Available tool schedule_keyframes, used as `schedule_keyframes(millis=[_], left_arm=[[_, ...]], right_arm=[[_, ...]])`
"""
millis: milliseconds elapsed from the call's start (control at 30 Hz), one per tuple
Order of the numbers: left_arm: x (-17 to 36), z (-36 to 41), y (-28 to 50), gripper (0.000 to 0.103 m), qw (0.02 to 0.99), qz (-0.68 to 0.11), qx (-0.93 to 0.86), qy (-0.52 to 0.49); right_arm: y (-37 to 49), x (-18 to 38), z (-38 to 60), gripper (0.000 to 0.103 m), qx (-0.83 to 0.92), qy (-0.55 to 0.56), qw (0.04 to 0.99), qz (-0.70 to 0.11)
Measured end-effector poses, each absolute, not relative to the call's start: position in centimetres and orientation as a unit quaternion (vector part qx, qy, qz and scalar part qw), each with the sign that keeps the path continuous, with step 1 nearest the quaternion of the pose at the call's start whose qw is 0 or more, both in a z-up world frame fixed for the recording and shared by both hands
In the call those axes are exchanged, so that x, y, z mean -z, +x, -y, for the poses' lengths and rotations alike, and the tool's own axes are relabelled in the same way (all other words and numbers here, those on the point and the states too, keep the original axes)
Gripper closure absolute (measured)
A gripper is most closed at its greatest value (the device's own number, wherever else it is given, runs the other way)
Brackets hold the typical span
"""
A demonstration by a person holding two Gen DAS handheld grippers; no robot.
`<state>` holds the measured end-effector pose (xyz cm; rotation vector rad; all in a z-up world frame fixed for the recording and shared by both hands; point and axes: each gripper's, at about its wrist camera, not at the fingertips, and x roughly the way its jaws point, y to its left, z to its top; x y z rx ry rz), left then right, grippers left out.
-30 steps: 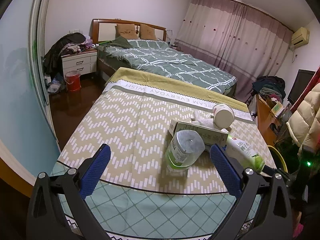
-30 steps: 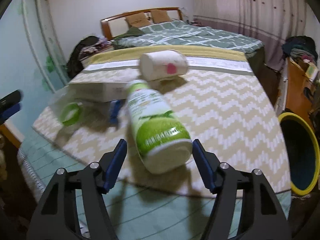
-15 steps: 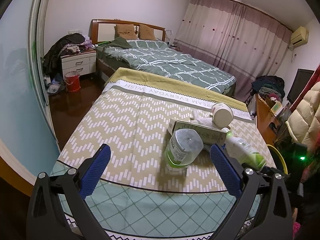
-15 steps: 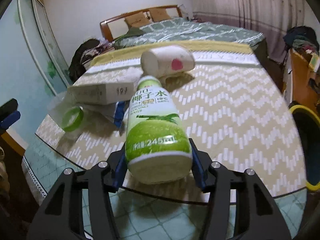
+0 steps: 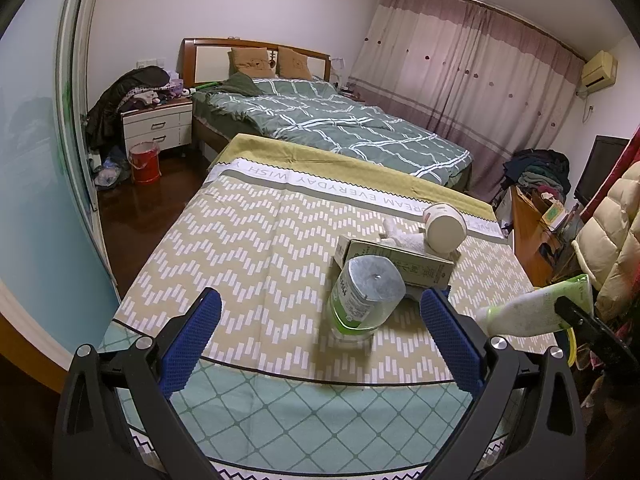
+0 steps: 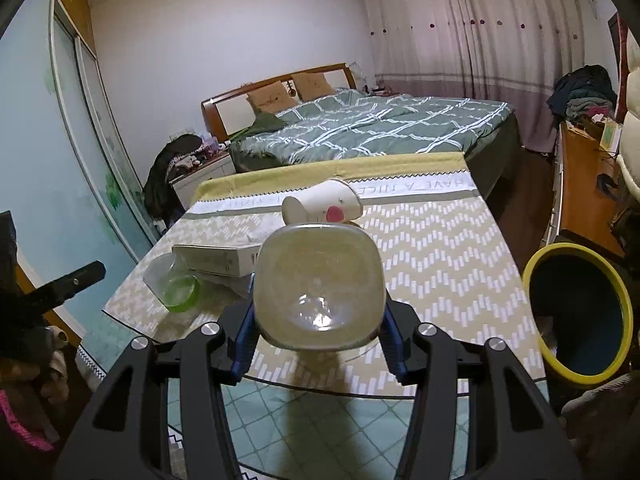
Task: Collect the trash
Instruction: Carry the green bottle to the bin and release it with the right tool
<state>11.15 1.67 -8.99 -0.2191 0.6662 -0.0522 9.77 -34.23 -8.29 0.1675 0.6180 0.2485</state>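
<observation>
Right wrist view: right gripper (image 6: 318, 332) clamped on a coconut-water bottle (image 6: 318, 292), blue pads pressing both its sides, jaws just closed in on it; bottle lifted clear of the cloth-covered table (image 6: 440, 264), its square base facing the lens. Beyond it, toward the far edge, a paper cup (image 6: 322, 205) on its side. Nearer the left edge, a flat carton (image 6: 216, 260), touching a clear green-labelled bottle (image 6: 172, 286) lying by the near-left corner. Off the table's right edge, a yellow-rimmed bin (image 6: 580, 312) on the floor.

Left wrist view: left gripper (image 5: 318, 338) with jaws wide apart, nothing between the pads, hovering over the near edge. Clear bottle (image 5: 366, 296) lying ahead between the fingers' line, carton (image 5: 400, 262) behind and touching it, cup (image 5: 444, 228) and a crumpled tissue (image 5: 400, 234) farther back. Held bottle (image 5: 532, 310) seen past the right edge, tilted, above the tabletop (image 5: 248, 248).
</observation>
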Motion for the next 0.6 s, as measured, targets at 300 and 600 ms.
schedule_keyframes(millis=[300,600], left_arm=[[9.0,-1.4,11.3,0.005,0.939,-0.328,0.026,-0.102],[9.3,0.3,12.0,0.005,0.936,-0.339,0.037,-0.087]], right_arm=[[8.6,7.3,36.1,0.054,-0.123,0.099,0.943,-0.294],[8.5,7.1,40.3,0.054,-0.071,0.127,0.949,-0.281]])
